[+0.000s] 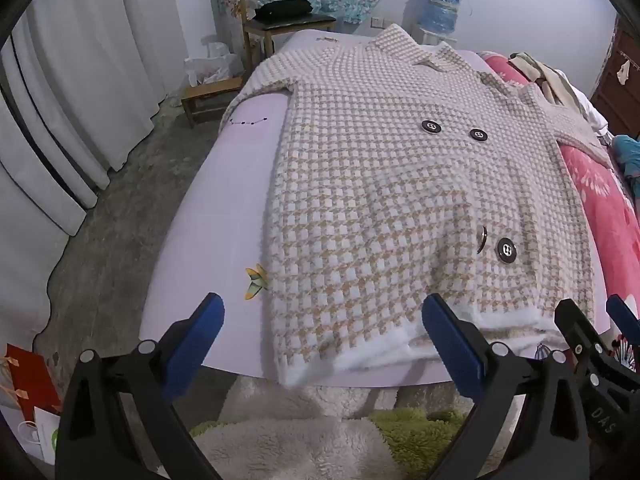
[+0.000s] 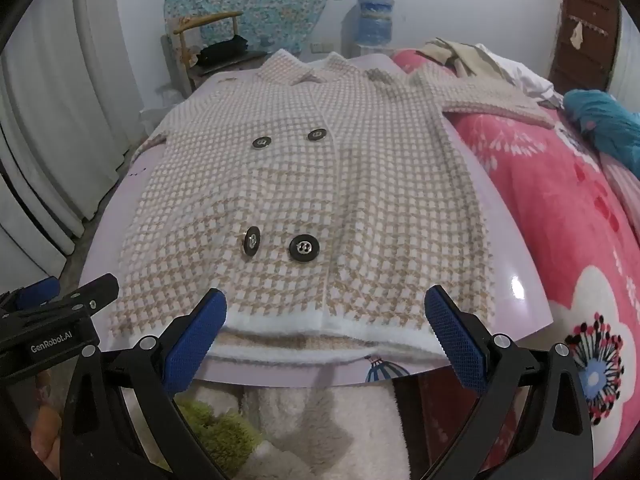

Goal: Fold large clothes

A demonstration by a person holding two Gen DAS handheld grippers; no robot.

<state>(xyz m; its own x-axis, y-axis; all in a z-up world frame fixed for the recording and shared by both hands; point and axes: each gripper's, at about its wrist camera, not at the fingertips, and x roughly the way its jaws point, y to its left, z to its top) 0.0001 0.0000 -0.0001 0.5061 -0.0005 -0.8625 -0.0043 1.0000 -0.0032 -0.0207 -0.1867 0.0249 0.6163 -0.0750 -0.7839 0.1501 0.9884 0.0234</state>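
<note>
A beige-and-white houndstooth coat (image 1: 400,200) (image 2: 320,200) with black buttons lies spread flat, front up, on a lilac mat (image 1: 212,216) (image 2: 508,240) on the bed. Its white hem faces me and its collar points away. One sleeve stretches right across the pink quilt (image 2: 492,102). My left gripper (image 1: 324,340) hovers open over the hem's left half, nothing between its blue fingers (image 1: 196,344). My right gripper (image 2: 326,334) stands open just above the hem's right half, with no fabric clamped. The other gripper shows at each view's edge.
A pink flowered quilt (image 2: 560,240) with piled clothes (image 2: 480,60) covers the bed's right side. A wooden chair (image 1: 280,20) and a low stool (image 1: 212,96) stand beyond the bed's far left. Fluffy rugs (image 1: 300,440) lie below the near edge; white curtains (image 1: 60,120) hang left.
</note>
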